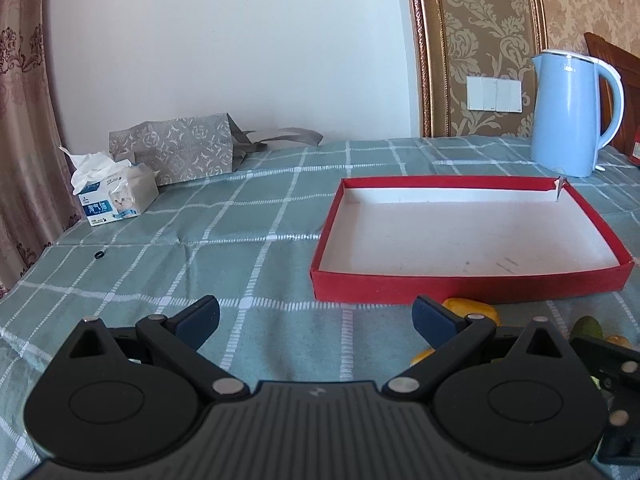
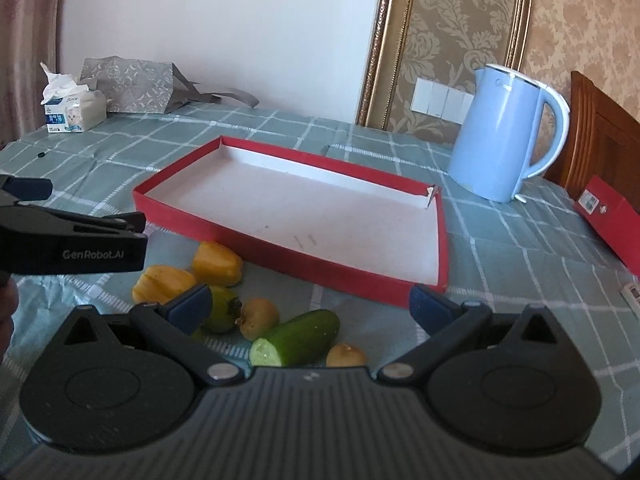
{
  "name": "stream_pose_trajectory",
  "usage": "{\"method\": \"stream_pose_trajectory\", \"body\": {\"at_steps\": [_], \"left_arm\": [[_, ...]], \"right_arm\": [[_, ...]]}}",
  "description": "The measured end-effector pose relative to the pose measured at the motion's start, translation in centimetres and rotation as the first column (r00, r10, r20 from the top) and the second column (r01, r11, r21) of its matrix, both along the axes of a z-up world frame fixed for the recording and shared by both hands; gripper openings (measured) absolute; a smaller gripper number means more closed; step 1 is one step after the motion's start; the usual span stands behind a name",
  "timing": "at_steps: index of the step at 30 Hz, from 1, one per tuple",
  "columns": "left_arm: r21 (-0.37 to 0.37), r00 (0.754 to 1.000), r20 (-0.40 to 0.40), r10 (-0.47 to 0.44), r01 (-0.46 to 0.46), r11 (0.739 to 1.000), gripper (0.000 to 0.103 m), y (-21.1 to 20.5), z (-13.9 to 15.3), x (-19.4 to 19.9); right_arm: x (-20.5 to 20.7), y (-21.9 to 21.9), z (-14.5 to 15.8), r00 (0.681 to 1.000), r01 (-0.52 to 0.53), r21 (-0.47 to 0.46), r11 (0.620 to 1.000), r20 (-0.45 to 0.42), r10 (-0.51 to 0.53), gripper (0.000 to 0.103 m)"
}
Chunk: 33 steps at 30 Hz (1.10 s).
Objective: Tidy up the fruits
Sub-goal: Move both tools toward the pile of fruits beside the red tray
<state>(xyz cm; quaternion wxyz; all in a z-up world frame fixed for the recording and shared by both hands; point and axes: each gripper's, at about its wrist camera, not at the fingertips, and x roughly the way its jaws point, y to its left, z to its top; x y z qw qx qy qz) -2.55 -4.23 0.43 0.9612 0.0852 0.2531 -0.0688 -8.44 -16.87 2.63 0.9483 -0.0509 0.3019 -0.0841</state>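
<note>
Nothing is sorted yet: the red tray (image 2: 442, 240) just ahead of the right gripper (image 2: 310, 306) lies bare. The cucumber (image 2: 298, 338), two yellow pieces (image 2: 216, 264), green fruit (image 2: 222, 308) and small brown fruits (image 2: 260, 316) sit between its wide-spread fingers. The left gripper (image 1: 316, 318) hovers alongside (equally wide, empty). The kettle (image 2: 504, 136) beyond the tray obstructs nothing.
</note>
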Motion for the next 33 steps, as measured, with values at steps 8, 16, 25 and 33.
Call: {"method": "stream_pose_trajectory", "body": {"at_steps": [8, 16, 25, 33], "left_arm": [[-0.012, 1.0, 0.001, -0.003, 0.003, 1.0, 0.103, -0.3, 0.3, -0.5], [-0.007, 1.0, 0.006, -0.02, 0.02, 1.0, 0.103, -1.1, 0.4, -0.9], [0.005, 1.0, -0.006, -0.023, 0.023, 1.0, 0.103, -1.5, -0.1, -0.9], [0.004, 0.999, -0.01, -0.032, 0.032, 0.999, 0.103, -1.6, -0.2, -0.9]], "right_arm": [[0.6, -0.9, 0.3, 0.999, 0.044, 0.05, 0.998, 0.002, -0.045, 0.103], [0.9, -1.5, 0.2, 0.997, 0.074, 0.07, 0.995, 0.0, -0.074, 0.103], [1.1, -1.8, -0.1, 0.996, 0.089, 0.067, 0.994, -0.015, -0.088, 0.103], [1.2, -2.2, 0.0, 0.995, 0.1, 0.074, 0.992, -0.019, -0.099, 0.103]]}}
